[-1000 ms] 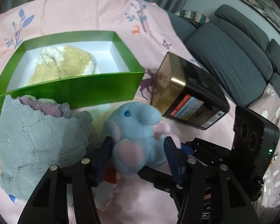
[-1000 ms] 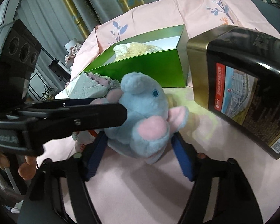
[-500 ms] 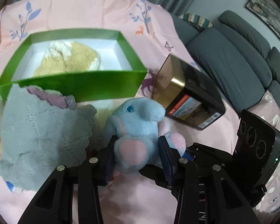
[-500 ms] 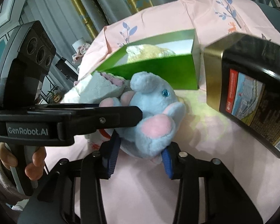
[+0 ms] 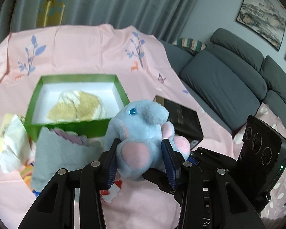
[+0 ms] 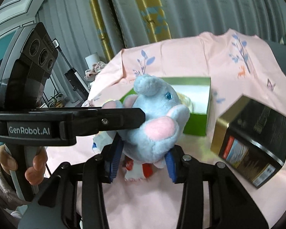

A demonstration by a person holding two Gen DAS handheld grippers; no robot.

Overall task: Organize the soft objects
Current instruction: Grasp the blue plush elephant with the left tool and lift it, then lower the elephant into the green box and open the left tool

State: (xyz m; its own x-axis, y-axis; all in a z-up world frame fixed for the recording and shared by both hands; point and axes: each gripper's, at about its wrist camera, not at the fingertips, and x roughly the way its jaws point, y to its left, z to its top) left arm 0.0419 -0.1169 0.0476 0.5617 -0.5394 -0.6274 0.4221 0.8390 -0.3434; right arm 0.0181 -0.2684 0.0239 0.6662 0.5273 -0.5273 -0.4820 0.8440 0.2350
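Note:
A blue plush elephant with pink patches hangs above the pink cloth, held from two sides. My left gripper is shut on its body, blue pads pressed into both flanks. My right gripper is shut on the same elephant from below. In the right wrist view one finger of the left gripper crosses in front of the toy. The green box behind it holds a tan and white towel. A grey knitted cloth lies in front of the box.
A black and gold tin lies on its side right of the box. A red and white cloth and a crumpled white bag lie on the pink cloth. A grey sofa stands at the right, curtains behind.
Both grippers closed on the blue elephant and rose with it. The toy has left the pink cloth and now hangs in front of the green box.

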